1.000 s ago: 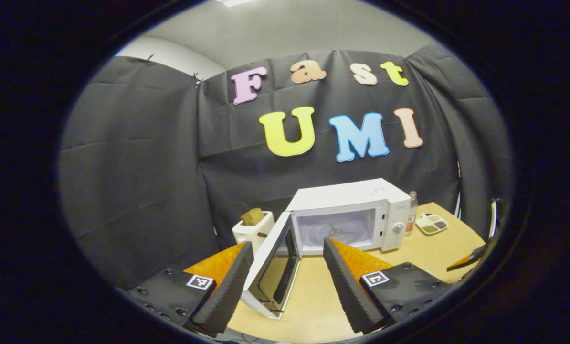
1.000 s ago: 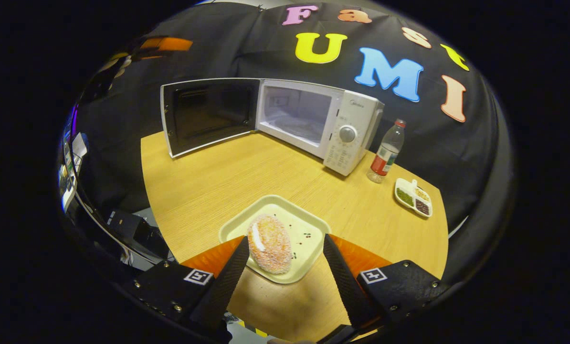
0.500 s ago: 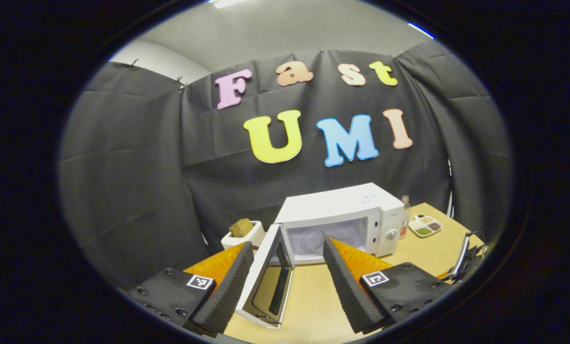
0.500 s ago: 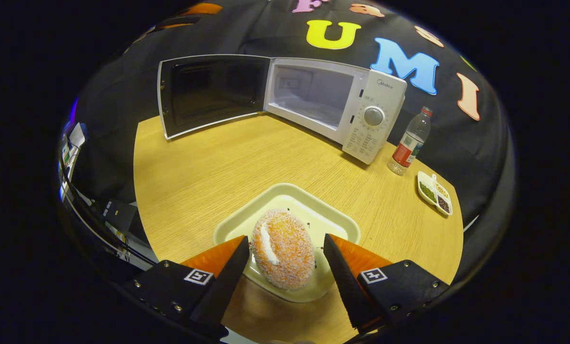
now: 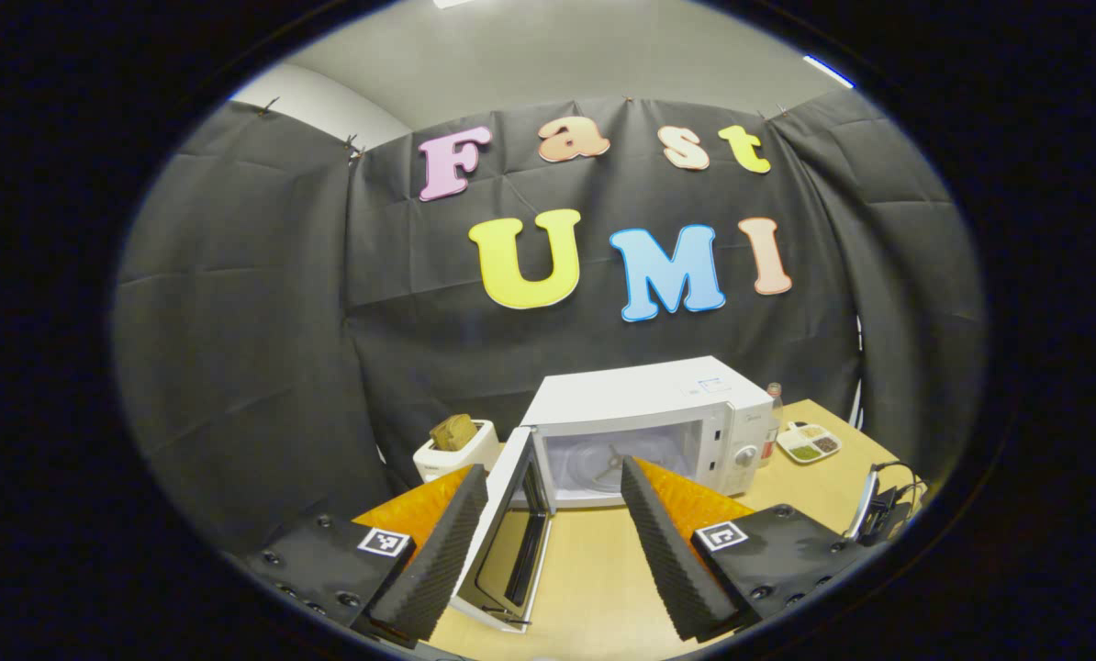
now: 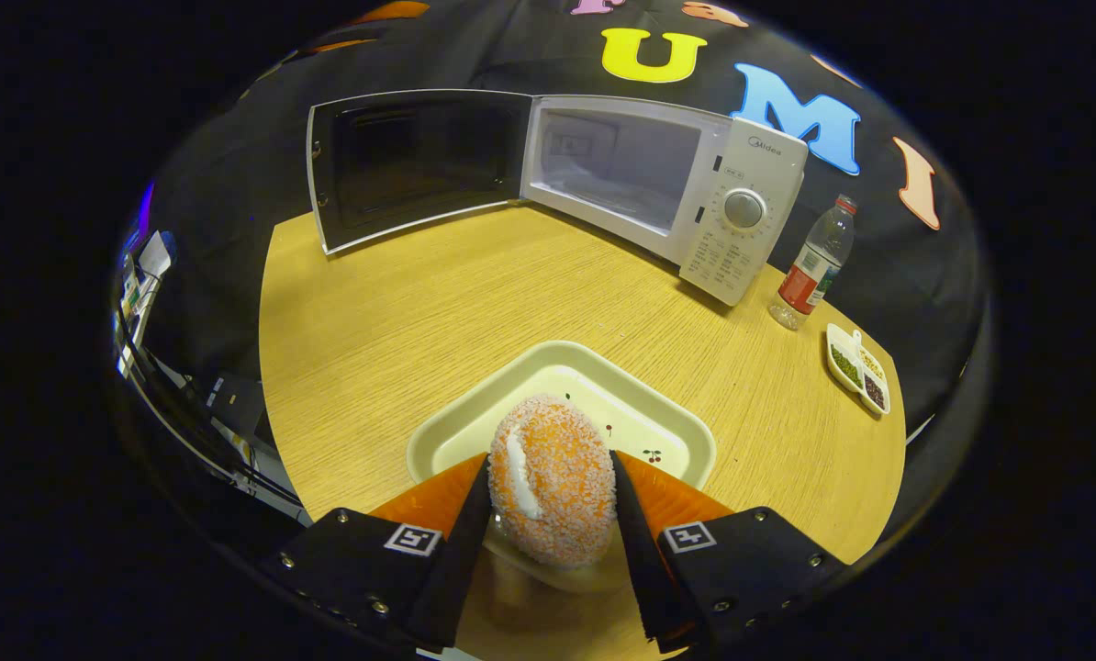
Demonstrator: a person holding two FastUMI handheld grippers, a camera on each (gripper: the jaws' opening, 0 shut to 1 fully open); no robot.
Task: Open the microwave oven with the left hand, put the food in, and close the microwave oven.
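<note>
Orange sugared bun point(image 6: 553, 479), probably soft and crushable, is being clamped gently at its sides by the right gripper point(image 6: 548, 514); left gripper point(image 5: 548, 542) is hanging apart.

Black cloth wall point(image 5: 263, 349) pinned at its top, grey ceiling point(image 5: 530, 55) above, round wooden table point(image 6: 401, 321)

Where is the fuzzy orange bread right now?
In the right gripper view, the orange bread sits low in the middle, squeezed between the right claw's two fingers, on the cream tray on the wooden table.
</note>
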